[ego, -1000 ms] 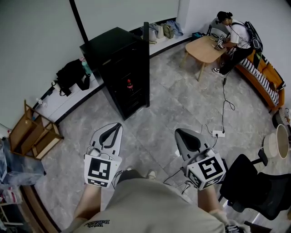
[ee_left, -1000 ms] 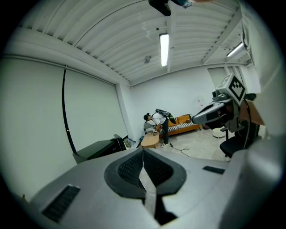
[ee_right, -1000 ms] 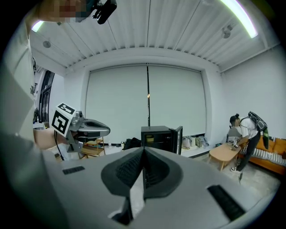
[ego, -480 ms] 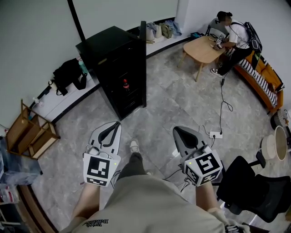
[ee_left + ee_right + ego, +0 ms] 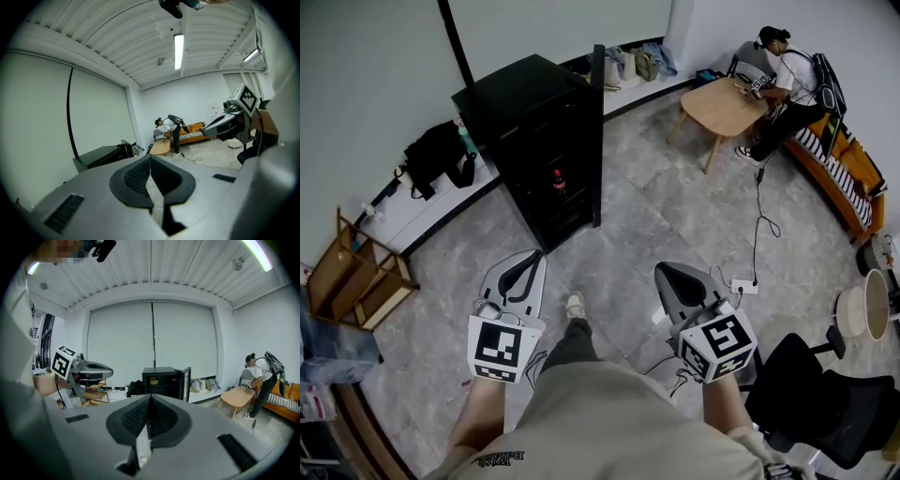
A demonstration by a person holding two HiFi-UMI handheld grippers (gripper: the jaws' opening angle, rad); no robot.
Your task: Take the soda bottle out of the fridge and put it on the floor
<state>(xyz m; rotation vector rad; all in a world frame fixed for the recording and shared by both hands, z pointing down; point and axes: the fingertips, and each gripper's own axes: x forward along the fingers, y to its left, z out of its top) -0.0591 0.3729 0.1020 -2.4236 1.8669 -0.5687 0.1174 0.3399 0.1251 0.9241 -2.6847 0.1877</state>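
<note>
Grey tiled floor (image 5: 675,216), black fridge (image 5: 534,131)

Light is even and bright in my room — a ceiling tube (image 5: 178,50) glares white at the upper centre of my left gripper view, a second tube (image 5: 255,254) at the upper right of my right one. Those 2 views bow toward black corners, my near jaws soft. The head view is sharp — the fridge (image 5: 523,94) reads as a dark mass.

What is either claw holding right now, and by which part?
Nothing. The left claw and right claw are both shut and empty; the soda bottle stands inside the open fridge.
</note>
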